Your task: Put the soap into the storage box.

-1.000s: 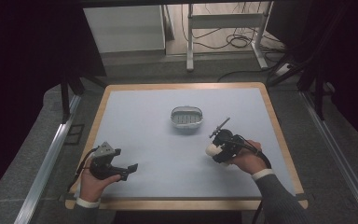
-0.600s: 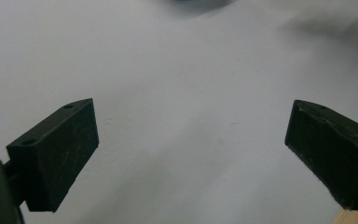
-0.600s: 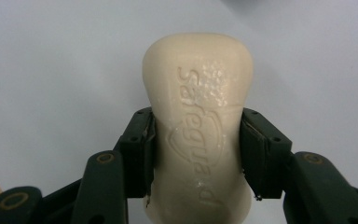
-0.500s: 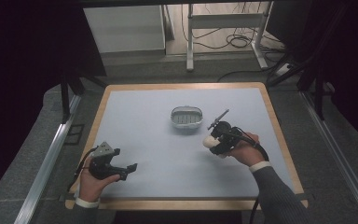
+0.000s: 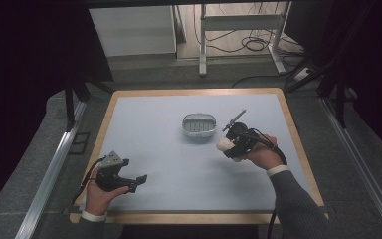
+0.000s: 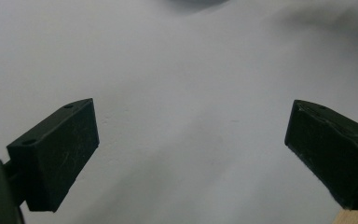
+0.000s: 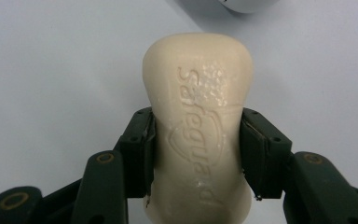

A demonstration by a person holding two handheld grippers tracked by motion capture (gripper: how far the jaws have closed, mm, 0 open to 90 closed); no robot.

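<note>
A cream bar of soap (image 7: 198, 135) with an embossed logo is clamped at its waist by my right gripper (image 7: 196, 149), whose jaws press both of its sides. From above, that soap (image 5: 224, 145) pokes out to the left of the right gripper (image 5: 229, 147), just right of and below a small oval soap dish (image 5: 198, 125) with a slotted floor. My left gripper (image 5: 138, 180) is held near the table's front left with its jaws wide apart. In the left gripper view, the left gripper (image 6: 191, 149) has only bare table between its jaws.
The pale blue table top (image 5: 169, 164) has a wooden rim (image 5: 194, 217). The rim of the dish (image 7: 247, 5) shows at the top of the right gripper view. Metal frame legs and cables lie on the floor beyond the table.
My right gripper has carried the soap up and to the left, closer to the dish. The left gripper has stayed where it was.
</note>
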